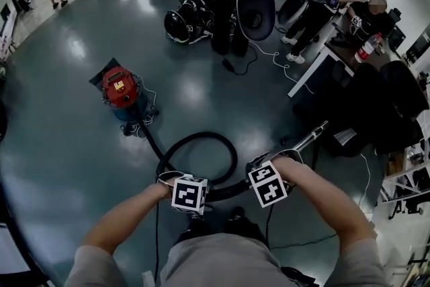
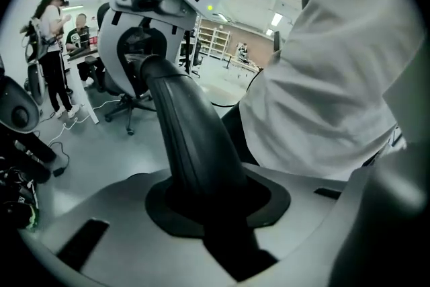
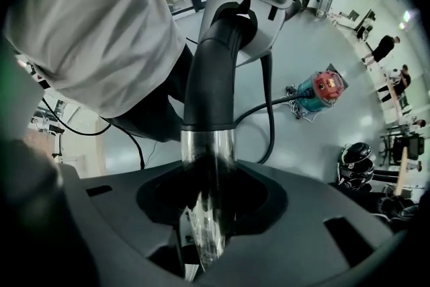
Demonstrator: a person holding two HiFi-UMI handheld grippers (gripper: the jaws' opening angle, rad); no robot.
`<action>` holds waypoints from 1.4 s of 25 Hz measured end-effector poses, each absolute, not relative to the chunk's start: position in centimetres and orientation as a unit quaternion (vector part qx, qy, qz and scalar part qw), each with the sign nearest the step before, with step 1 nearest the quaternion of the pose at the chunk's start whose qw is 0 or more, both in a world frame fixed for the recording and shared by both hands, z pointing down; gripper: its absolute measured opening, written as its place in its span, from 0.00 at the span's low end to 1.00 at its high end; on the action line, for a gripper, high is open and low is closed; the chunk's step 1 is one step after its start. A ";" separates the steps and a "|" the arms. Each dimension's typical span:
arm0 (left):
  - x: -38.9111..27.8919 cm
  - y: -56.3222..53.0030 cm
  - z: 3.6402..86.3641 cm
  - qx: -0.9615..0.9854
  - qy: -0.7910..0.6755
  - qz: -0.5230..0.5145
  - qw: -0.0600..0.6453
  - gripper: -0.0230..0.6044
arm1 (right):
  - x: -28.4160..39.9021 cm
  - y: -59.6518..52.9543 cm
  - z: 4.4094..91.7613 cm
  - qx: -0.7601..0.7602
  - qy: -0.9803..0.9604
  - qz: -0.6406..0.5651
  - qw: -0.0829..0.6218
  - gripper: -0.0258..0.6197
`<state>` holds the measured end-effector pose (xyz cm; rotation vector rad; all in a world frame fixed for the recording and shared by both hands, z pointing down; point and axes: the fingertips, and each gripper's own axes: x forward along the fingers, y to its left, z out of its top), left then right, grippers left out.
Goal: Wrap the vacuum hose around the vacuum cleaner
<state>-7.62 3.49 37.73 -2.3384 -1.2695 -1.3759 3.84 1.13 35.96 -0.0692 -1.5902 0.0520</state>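
The hose (image 1: 199, 136) was laid in one loose loop on the floor (image 1: 67, 144), just in front of the person. Its far end was joined to the vacuum (image 1: 121, 87), which stood well apart from both hands. No part of the hose was wrapped round the vacuum yet.

The thick black end of the hose was held in the left gripper (image 2: 215, 212), with the jaws closed partway and pressed on it. The shiny tube (image 3: 208, 151) at the end of the hose was held in the right gripper (image 3: 208, 212), with the jaws closed about halfway on it.

Some things could go wrong from here. The tube looked smooth, so it could be let slip if the right grip were weak. The vacuum could be tugged and tipped over if the hose were pulled tight before it was brought close. The loop lay near the feet, so it could be stepped on or caught. The long tube stuck out to the right, near a dark chair (image 1: 376, 111), which could be hit if the tube were swung wide.
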 end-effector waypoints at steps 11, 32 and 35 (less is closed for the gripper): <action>-5.1 2.4 37.2 -0.830 -0.314 -0.460 -0.010 0.22 | 5.1 -3.9 35.6 0.015 -0.729 -0.129 0.673 0.25; 7.5 3.7 41.8 -0.843 -0.083 -0.491 -0.202 0.22 | 17.8 -4.2 33.6 0.332 -0.843 0.086 0.414 0.28; 8.6 4.0 42.5 -0.844 -0.053 -0.491 -0.211 0.22 | 16.9 -3.7 35.6 0.366 -0.846 0.220 0.320 0.28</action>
